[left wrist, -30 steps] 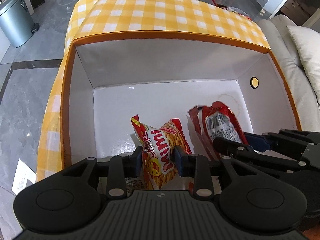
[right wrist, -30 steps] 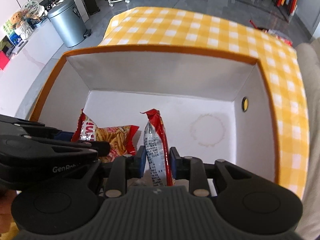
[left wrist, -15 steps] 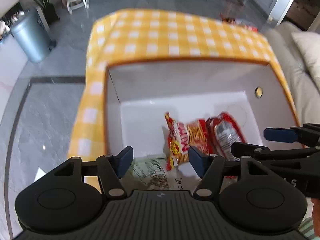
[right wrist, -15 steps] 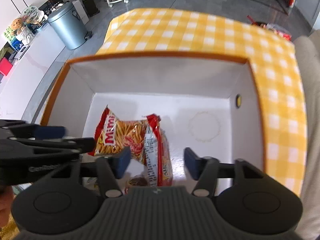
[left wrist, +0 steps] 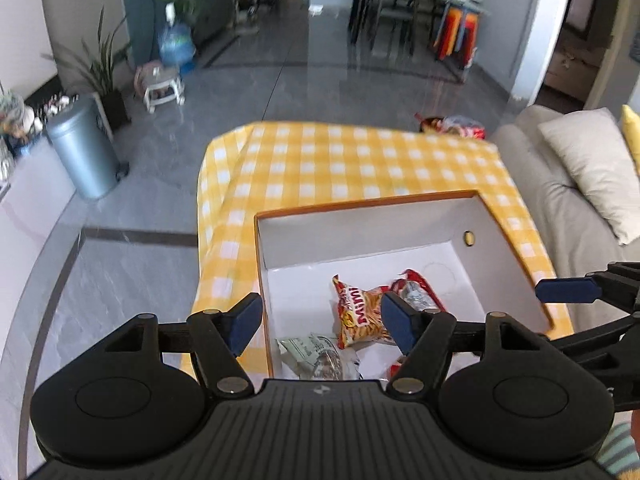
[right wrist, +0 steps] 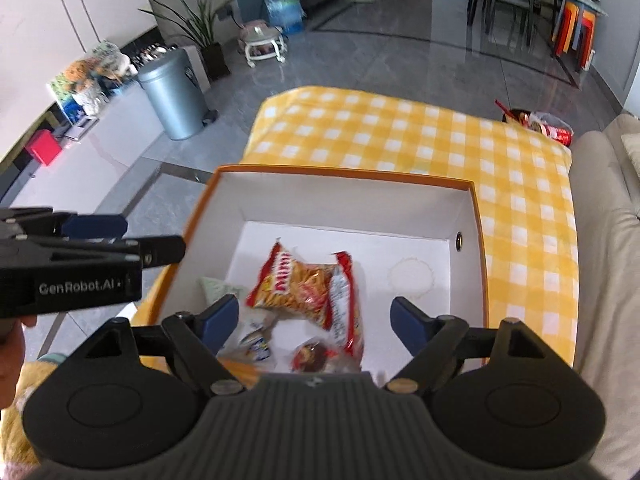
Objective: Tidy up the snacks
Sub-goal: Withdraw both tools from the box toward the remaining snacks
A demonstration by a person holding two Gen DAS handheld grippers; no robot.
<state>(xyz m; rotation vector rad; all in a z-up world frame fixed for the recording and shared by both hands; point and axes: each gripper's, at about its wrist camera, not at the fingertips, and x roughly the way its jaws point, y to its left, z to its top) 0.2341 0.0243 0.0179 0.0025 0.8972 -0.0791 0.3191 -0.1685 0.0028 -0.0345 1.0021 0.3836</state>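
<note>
A white box with an orange rim stands on a table under a yellow checked cloth. On its floor lie an orange Mimi bag, a red and silver packet, a pale green packet and a brown round snack. My left gripper hangs above the box's near left corner, its jaws opening with nothing between them. Beside it, my right gripper hovers over the packets, its jaws also opening and empty.
More snack packets lie at the table's far right end. A grey bin stands on the floor to the left. A beige sofa runs along the table's right side.
Both grippers let go of their packets, opened wide and rose up and back from the box. The Mimi bag and the red packet now lie on the box floor.
</note>
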